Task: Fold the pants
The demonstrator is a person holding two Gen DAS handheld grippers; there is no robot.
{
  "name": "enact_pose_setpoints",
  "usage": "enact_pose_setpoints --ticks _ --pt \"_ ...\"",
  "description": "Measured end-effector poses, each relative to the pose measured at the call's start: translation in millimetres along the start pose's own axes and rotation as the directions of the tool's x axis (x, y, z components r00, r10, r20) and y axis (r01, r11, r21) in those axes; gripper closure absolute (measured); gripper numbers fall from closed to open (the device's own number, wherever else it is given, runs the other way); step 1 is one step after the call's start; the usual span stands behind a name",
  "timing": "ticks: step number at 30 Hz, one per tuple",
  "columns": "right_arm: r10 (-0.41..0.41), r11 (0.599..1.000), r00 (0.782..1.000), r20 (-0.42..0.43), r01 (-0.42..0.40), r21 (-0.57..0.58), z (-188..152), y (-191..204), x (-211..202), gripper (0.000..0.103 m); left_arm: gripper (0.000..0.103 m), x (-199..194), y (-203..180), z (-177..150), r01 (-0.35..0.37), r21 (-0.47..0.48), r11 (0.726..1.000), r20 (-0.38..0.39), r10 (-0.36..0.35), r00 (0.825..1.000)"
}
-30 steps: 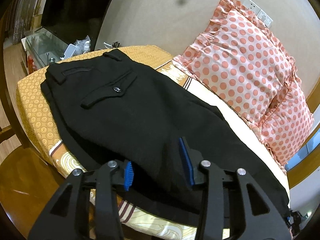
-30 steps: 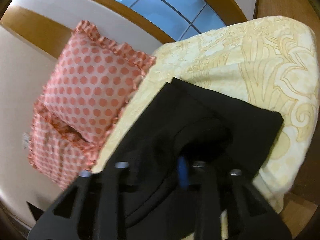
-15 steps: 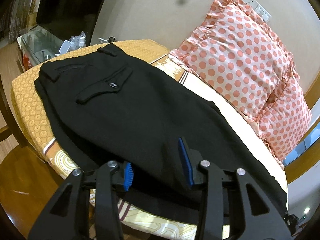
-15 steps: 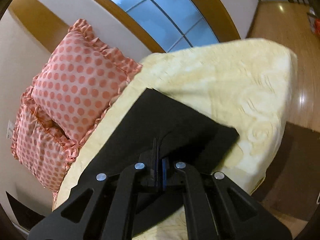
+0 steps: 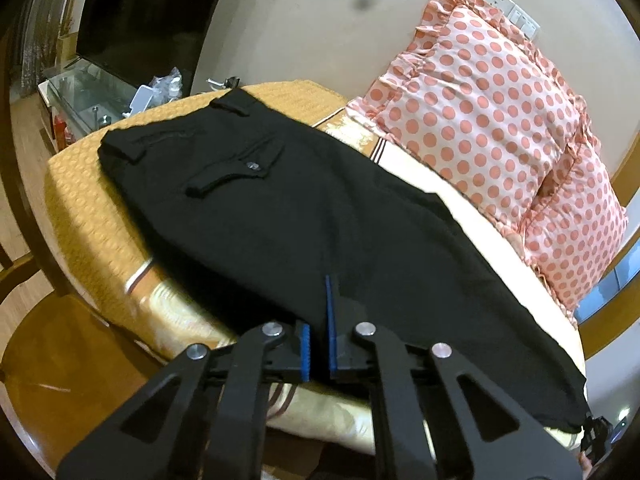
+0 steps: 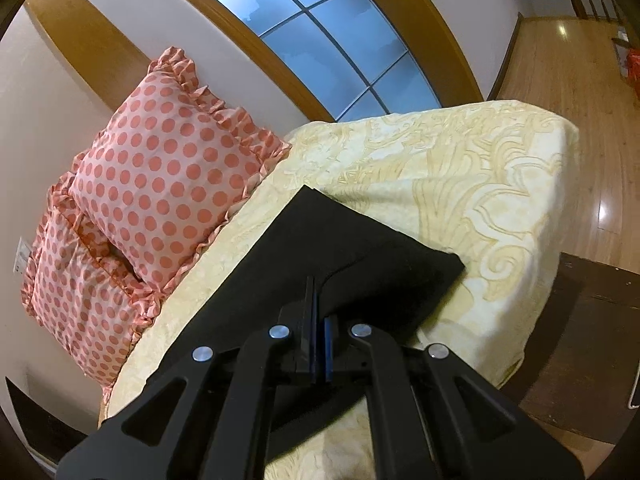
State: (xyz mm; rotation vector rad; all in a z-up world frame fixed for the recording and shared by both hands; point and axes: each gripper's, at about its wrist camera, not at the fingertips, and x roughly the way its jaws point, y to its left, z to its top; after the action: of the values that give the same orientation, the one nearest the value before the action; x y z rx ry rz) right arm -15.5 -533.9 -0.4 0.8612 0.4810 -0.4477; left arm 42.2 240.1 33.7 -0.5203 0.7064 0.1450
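Black trousers (image 5: 320,216) lie flat along a bed (image 6: 480,184), waistband at the far left and hems at the right end. Only the left wrist view shows the waistband, one buttoned back pocket (image 5: 236,168) and the orange patterned cover (image 5: 88,216) beneath them, with a glass cabinet (image 5: 84,92) beyond. Only the right wrist view shows the hem end (image 6: 360,248) on the cream floral bedspread, an arched window (image 6: 320,36) and wooden flooring (image 6: 560,60). Both views take in two pink polka-dot pillows (image 5: 480,92) against the wall on the far side. The left claw (image 5: 317,336) is nearly pressed together, pinching the near edge of the trousers between its blue pads. The right claw (image 6: 318,320) is pressed together on the fabric near the hems.
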Motion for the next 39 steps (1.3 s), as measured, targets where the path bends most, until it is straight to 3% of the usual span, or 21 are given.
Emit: enact_pose_setpoints --ticks 6,9,12,14,16,17,19,21,23,28,37,39 --pt "-0.046 0.999 0.999 -0.015 0.045 -0.011 -9 -5 9 0.101 0.096 6 14 -17 0.0 -0.012 1.0 -0.009 0.0 1.0" --pt "-0.059 0.998 0.998 -0.015 0.059 -0.026 -11 -6 10 0.1 0.09 4 13 -14 -0.015 0.025 1.0 -0.008 0.015 1.0" --pt "-0.106 0.994 0.994 0.003 0.106 -0.011 -10 -13 5 0.096 0.079 -2 17 -9 -0.044 0.027 0.999 0.013 0.044 0.999" --pt "-0.105 0.994 0.994 0.009 0.105 0.02 -7 -20 -1 0.094 0.06 -11 25 -2 -0.098 0.01 0.995 0.049 0.097 0.994" --pt "-0.117 0.993 0.993 0.019 0.116 0.033 -2 -24 -7 0.083 0.052 -21 31 5 -0.172 -0.003 0.985 0.102 0.171 0.98" --pt "-0.139 0.99 0.989 0.042 0.137 0.037 0 -25 -11 0.072 0.05 -27 32 8 -0.206 -0.008 0.979 0.136 0.205 0.969" --pt "-0.168 0.985 0.983 0.078 0.164 0.047 2 -28 -18 0.065 0.043 -35 27 10 -0.231 -0.003 0.973 0.188 0.228 0.955" --pt "-0.169 0.985 0.981 0.095 0.164 0.053 4 -31 -21 0.061 0.037 -40 15 10 -0.205 0.036 0.978 0.226 0.192 0.955" --pt "-0.155 0.987 0.984 0.085 0.15 0.065 5 -35 -17 0.061 0.035 -38 -4 7 -0.155 0.104 0.982 0.227 0.128 0.965" --pt "-0.159 0.986 0.985 0.065 0.156 0.06 4 -35 -10 0.061 0.029 -15 -48 -8 -0.027 0.247 0.969 0.151 -0.011 0.989" --pt "0.008 0.994 0.999 -0.035 -0.004 0.11 -12 -22 -4 0.063 0.027 20 -60 -34 0.081 0.293 0.953 0.002 -0.086 0.996" --pt "-0.001 0.994 1.0 -0.011 0.002 0.112 -12 -23 1 0.076 0.026 25 -57 -35 0.092 0.281 0.955 -0.01 -0.093 0.996"
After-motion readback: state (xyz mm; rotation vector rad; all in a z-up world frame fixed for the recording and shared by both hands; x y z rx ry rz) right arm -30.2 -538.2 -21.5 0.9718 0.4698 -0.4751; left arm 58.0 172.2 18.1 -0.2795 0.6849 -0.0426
